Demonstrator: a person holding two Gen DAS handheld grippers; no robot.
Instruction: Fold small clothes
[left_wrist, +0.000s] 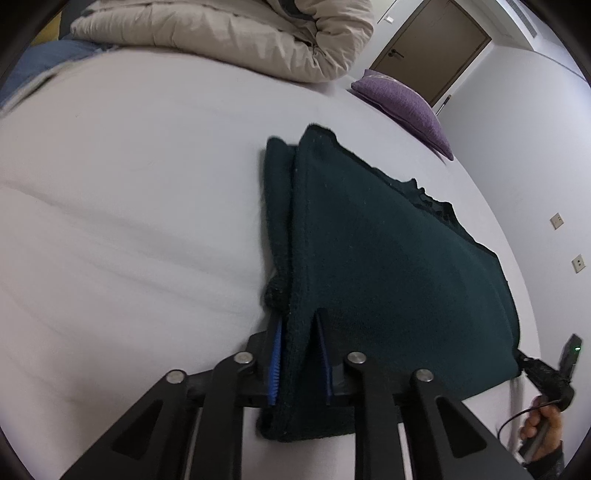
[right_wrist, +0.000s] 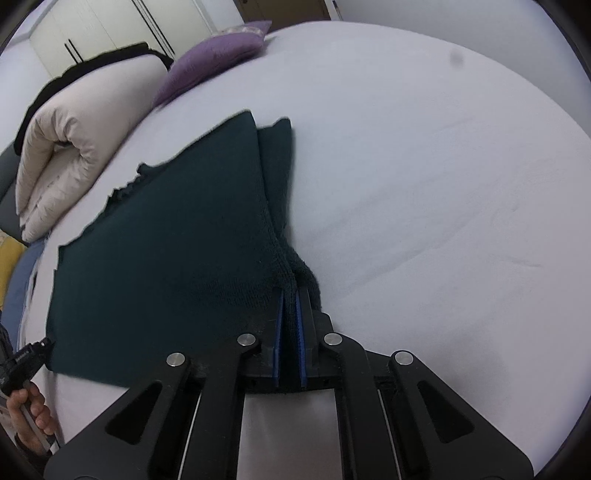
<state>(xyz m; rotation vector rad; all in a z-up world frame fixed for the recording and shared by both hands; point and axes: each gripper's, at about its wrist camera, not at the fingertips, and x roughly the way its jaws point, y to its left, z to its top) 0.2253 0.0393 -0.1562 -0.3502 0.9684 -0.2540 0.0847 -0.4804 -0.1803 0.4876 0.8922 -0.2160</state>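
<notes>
A dark green knitted garment (left_wrist: 388, 266) lies folded on the white bed sheet (left_wrist: 129, 184). My left gripper (left_wrist: 299, 317) is shut on its near left corner, with cloth between the blue pads. In the right wrist view the same garment (right_wrist: 166, 240) spreads to the left. My right gripper (right_wrist: 291, 291) is shut on its near right corner, with the knit pinched tight between the blue pads. The near edge of the garment is stretched between the two grippers. The right gripper's tip (left_wrist: 532, 363) shows at the far right of the left wrist view, and the left gripper's tip (right_wrist: 33, 350) at the far left of the right wrist view.
A rolled beige duvet (left_wrist: 229, 33) lies at the head of the bed, also in the right wrist view (right_wrist: 81, 129). A purple pillow (left_wrist: 406, 107) sits near the bed's far edge, also in the right wrist view (right_wrist: 214, 55). A door (left_wrist: 432, 48) and white walls stand beyond.
</notes>
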